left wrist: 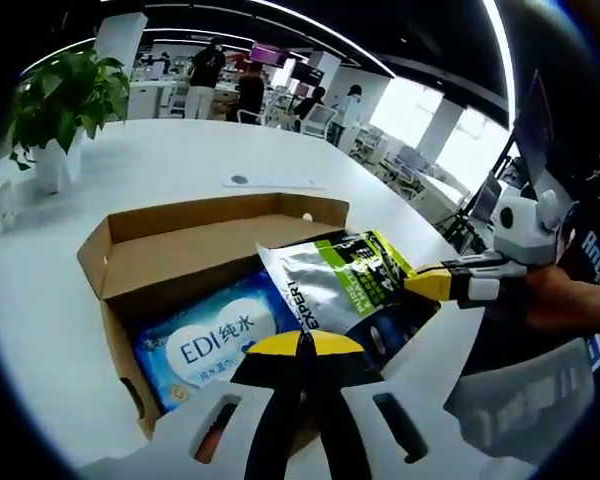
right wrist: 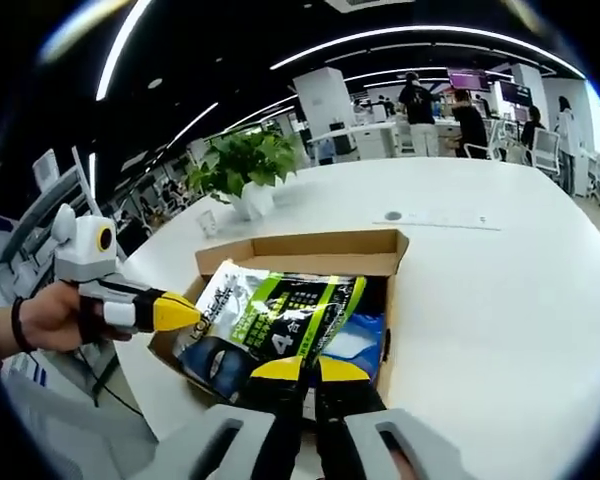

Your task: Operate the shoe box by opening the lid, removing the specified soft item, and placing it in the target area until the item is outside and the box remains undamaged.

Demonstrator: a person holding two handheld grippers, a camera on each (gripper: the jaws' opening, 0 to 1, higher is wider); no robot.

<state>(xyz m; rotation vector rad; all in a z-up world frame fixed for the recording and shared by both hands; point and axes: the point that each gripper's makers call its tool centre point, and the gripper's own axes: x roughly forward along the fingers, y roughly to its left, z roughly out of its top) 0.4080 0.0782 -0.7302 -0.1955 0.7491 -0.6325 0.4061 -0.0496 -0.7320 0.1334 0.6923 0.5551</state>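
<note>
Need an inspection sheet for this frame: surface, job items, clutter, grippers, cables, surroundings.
Surface: white table, bare around the box.
Job's things: open cardboard shoe box; silver-green pouch lying tilted over blue wipes pack inside.
Clutter: potted plant; flat white item past the box.
Grippers: left gripper jaws together at the pouch's edge; right gripper jaws nearly together at the pouch's opposite edge; grip unconfirmed.
Cables: nothing seen.
Surroundings: open office, people standing at desks.

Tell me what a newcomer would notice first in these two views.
An open cardboard box sits on a white table, with a silver and green pouch lifted out of it, pinched at opposite edges by the right gripper and the left gripper. A blue packet lies underneath; a potted plant stands behind.
</note>
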